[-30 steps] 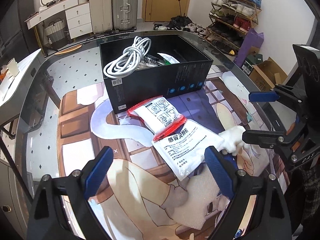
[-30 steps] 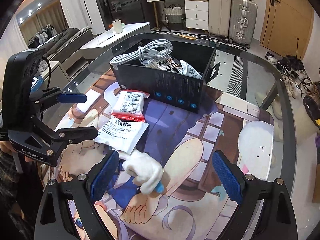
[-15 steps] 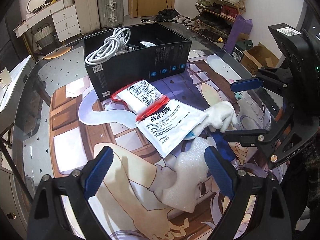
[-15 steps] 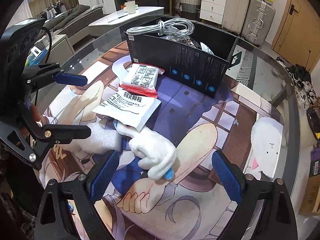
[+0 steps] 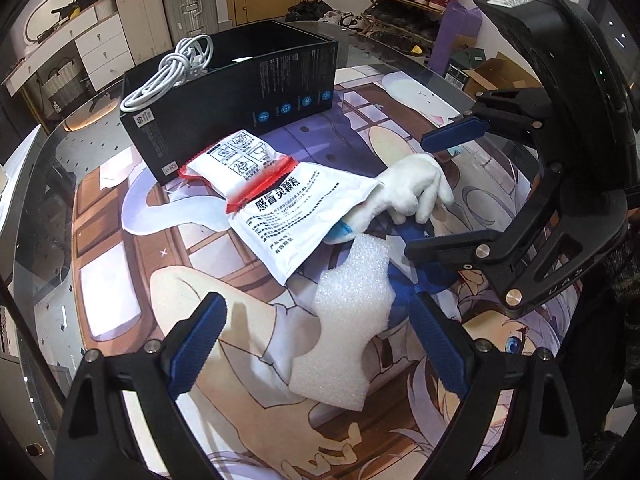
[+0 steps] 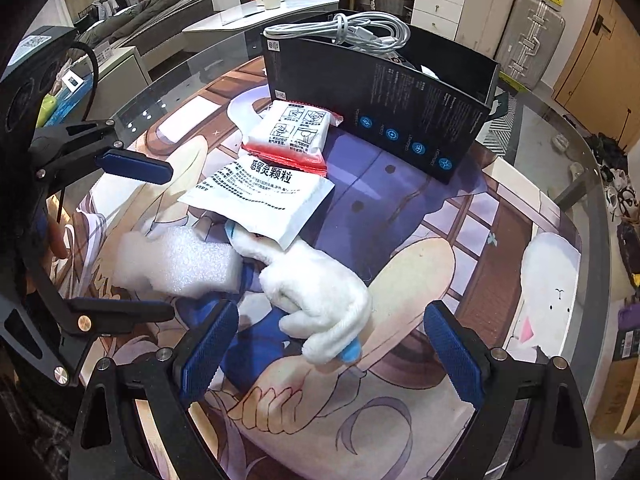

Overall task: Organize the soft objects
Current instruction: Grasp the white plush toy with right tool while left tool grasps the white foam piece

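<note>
A white foam piece (image 5: pixel 352 320) (image 6: pixel 176 264) lies on the printed mat, between the blue pads of my open left gripper (image 5: pixel 318 320) (image 6: pixel 170 240), which do not touch it. Just beyond it a white plush toy (image 5: pixel 416 188) (image 6: pixel 320 300) lies partly under a white sachet with black print (image 5: pixel 296 216) (image 6: pixel 260 196). My right gripper (image 6: pixel 330 320) (image 5: pixel 416 196) hangs open around the plush toy, pads apart from it. A red-edged white packet (image 5: pixel 236 164) (image 6: pixel 292 132) rests against the black box (image 5: pixel 240 92) (image 6: pixel 392 112).
A coiled white cable (image 5: pixel 172 76) (image 6: pixel 348 32) and other items fill the black box. The printed mat (image 5: pixel 120 264) covers a round glass table (image 6: pixel 560 152). The two grippers stand close, facing each other. Suitcases, drawers and a shoe rack stand beyond the table.
Both grippers have come lower and closer to the mat. The foam piece now sits between the left fingers and the plush toy between the right fingers. No object has moved.
</note>
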Tool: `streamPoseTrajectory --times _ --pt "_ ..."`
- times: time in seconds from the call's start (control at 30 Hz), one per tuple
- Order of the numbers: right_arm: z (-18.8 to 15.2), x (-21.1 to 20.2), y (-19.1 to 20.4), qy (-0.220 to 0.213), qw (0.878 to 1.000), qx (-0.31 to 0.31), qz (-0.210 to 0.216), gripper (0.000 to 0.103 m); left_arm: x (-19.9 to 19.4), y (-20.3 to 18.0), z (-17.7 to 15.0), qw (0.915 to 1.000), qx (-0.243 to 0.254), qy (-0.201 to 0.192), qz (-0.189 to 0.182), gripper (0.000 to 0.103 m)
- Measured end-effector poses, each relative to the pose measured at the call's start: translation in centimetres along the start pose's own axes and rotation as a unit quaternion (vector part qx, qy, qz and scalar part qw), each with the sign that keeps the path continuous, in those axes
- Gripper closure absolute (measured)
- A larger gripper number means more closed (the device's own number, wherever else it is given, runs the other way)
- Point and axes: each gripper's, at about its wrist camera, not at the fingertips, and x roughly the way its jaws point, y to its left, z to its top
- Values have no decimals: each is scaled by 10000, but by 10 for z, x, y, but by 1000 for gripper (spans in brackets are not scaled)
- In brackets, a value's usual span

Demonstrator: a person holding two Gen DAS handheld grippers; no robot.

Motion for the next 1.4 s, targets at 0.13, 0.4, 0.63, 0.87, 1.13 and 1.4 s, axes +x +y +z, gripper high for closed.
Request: streamPoseTrajectory --times 0.13,0.4,0.63,0.87,1.13,1.4 --pt "3 9 3 90 9999 -48 -8 8 5 -2 -2 9999 61 93 -3 10" --pt "8 18 0 80 10000 -40 10 8 12 -3 -6 9998 164 148 27 10" --pt "14 21 -2 10 10000 -34 26 8 16 -10 -8 9992 388 54 99 3" --pt "22 26 -3 -13 10000 -45 12 4 16 -9 -10 9991 409 -8 73 0" --pt "28 31 -5 41 10000 -27 -16 2 18 -9 -8 9993 364 -41 74 0" --pt "29 29 -3 11 10000 -87 29 9 18 -10 -8 9993 364 -68 82 1"
